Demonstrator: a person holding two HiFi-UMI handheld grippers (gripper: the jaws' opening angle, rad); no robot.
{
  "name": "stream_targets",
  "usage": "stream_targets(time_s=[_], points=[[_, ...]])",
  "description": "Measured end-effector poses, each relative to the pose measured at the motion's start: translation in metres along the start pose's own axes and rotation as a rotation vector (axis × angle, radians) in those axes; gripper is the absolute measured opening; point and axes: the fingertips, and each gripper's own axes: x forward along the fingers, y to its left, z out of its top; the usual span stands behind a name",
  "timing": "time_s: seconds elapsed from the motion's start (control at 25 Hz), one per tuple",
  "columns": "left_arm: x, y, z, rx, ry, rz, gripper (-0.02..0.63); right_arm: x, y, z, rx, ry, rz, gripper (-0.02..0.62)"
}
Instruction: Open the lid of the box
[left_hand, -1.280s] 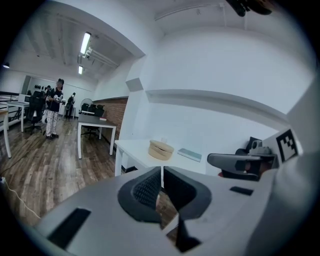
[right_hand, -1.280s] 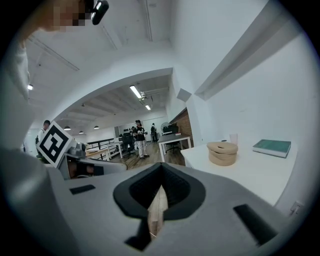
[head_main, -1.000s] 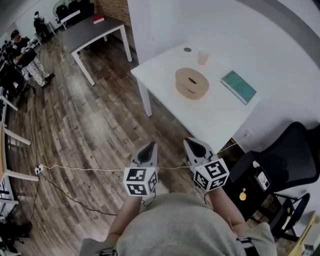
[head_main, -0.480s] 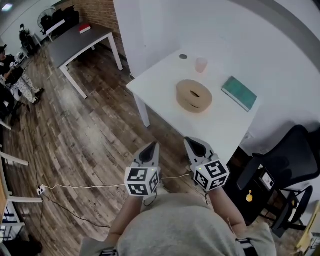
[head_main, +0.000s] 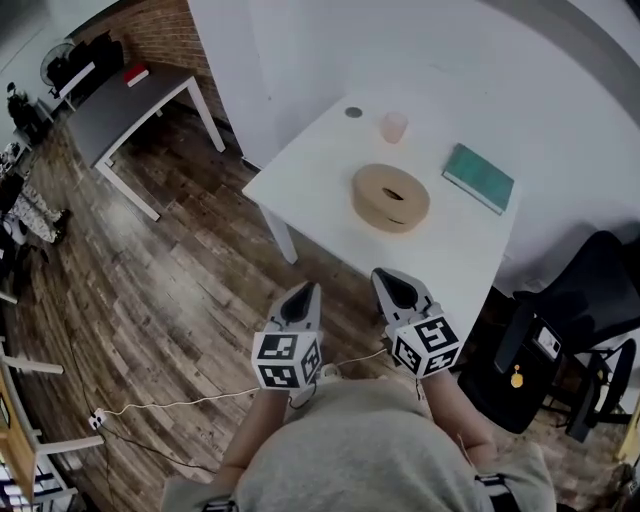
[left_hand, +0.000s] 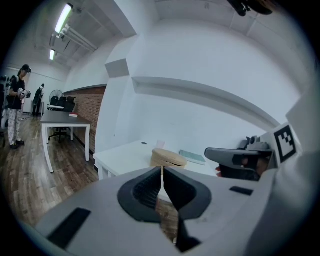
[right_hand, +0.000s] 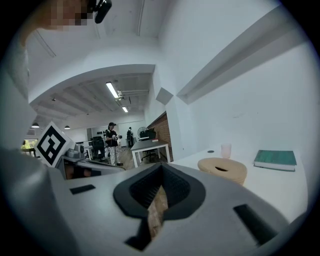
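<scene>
A round tan box (head_main: 390, 197) with a slot in its lid sits on the white table (head_main: 300, 180); it also shows in the left gripper view as the box (left_hand: 168, 158) and in the right gripper view as the box (right_hand: 222, 169). My left gripper (head_main: 301, 297) and right gripper (head_main: 393, 284) are held side by side in front of me, over the wooden floor, short of the table's near edge. Both are shut with nothing between their jaws. Left gripper (left_hand: 162, 172) and right gripper (right_hand: 161, 186) point toward the table.
On the table lie a teal book (head_main: 479, 177), a pale cup (head_main: 394, 126) and a small dark disc (head_main: 353, 112). A black office chair (head_main: 570, 320) stands right of the table. A grey desk (head_main: 125, 100) is at far left. A white cable (head_main: 200, 400) runs across the floor.
The table and box have come nearer and shifted left in the head view as I walked toward them. Both grippers keep their pose in front of me, still shut.
</scene>
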Motion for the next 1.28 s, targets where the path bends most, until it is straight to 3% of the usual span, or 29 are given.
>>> stream_targets(time_s=[0.52,0.92,1.28], points=[[0.067,0.014,0.010,0.012,0.037,-0.079,0.015,0.029,-0.042,0.003,-0.033,0.028,-0.104,-0.005],[0.131,0.035,0.025,0.035,0.078,-0.128,0.015,0.093,-0.093,0.012,-0.061,0.039,-0.140,-0.005],[0.187,0.046,0.039,0.050,0.112,-0.163,0.017,0.137,-0.131,-0.001,-0.103,0.152,-0.146,-0.003]])
